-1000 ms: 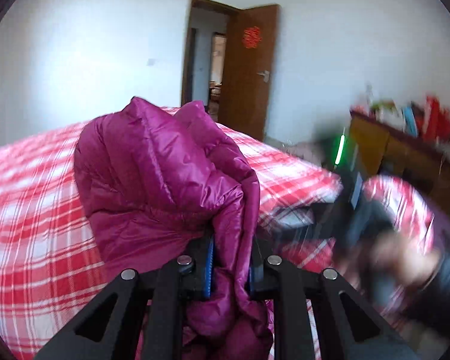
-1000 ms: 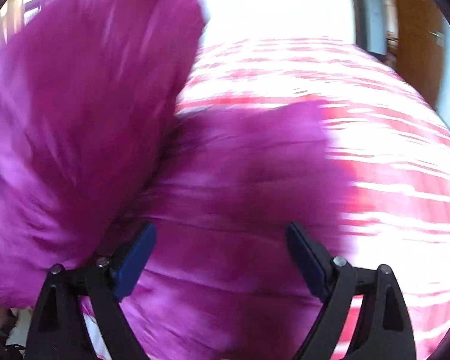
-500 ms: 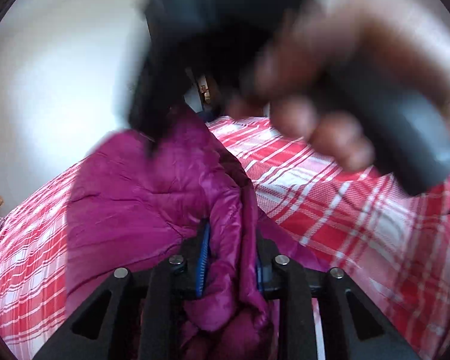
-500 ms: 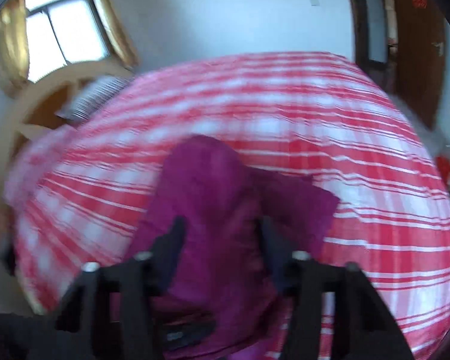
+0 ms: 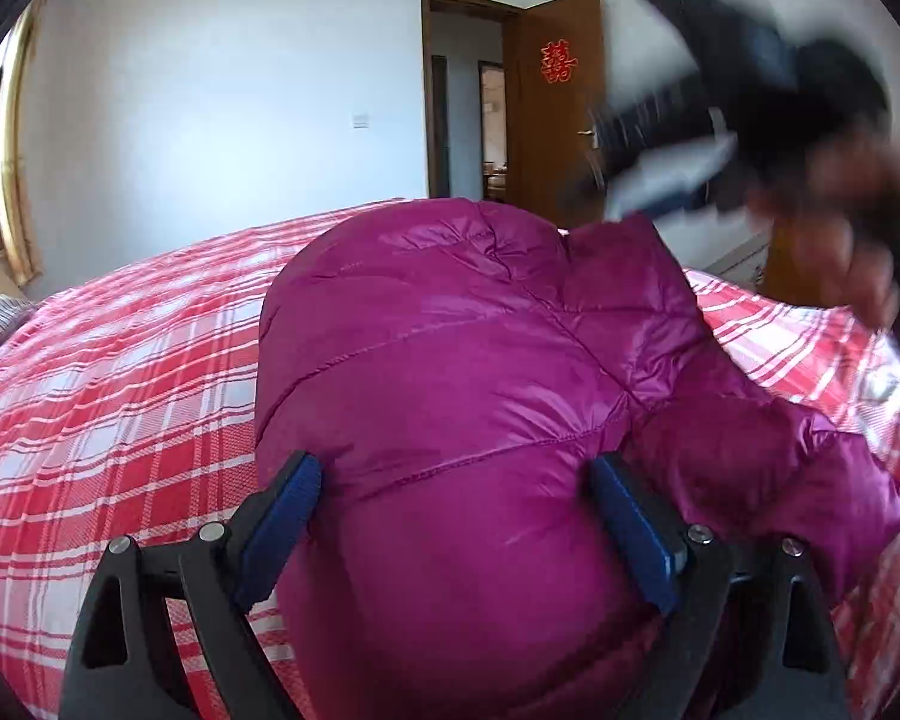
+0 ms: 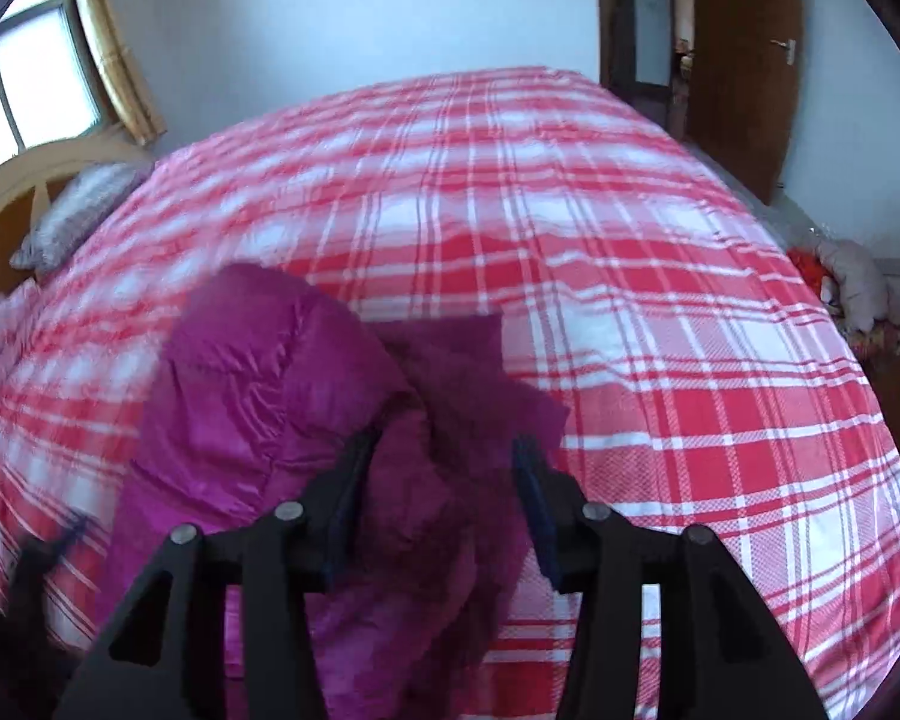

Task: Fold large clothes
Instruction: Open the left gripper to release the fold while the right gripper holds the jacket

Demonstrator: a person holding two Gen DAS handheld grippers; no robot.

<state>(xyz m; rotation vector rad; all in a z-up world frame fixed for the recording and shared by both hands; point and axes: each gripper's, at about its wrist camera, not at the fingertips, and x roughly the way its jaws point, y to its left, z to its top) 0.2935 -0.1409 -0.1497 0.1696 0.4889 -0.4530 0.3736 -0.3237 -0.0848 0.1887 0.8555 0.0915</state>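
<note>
My left gripper (image 5: 456, 510) has just spread wide around the puffy magenta jacket (image 5: 450, 360), nothing pinched; my right gripper (image 6: 444, 480), at 1 o'clock, half-parted astride a loose fold after opening slightly, risks dragging the springy fold open.

A magenta quilted down jacket (image 5: 468, 396) lies bunched on the bed — shiny, puffy, stitched in broad bands. Its rounded bulk fills the gap between the left jaws, which have just been opening wide, and bulges well beyond them. A darker, crumpled fold (image 6: 444, 450) sits between the right jaws, which have just been opening a little — the smoother panel spreads left of them.
</note>
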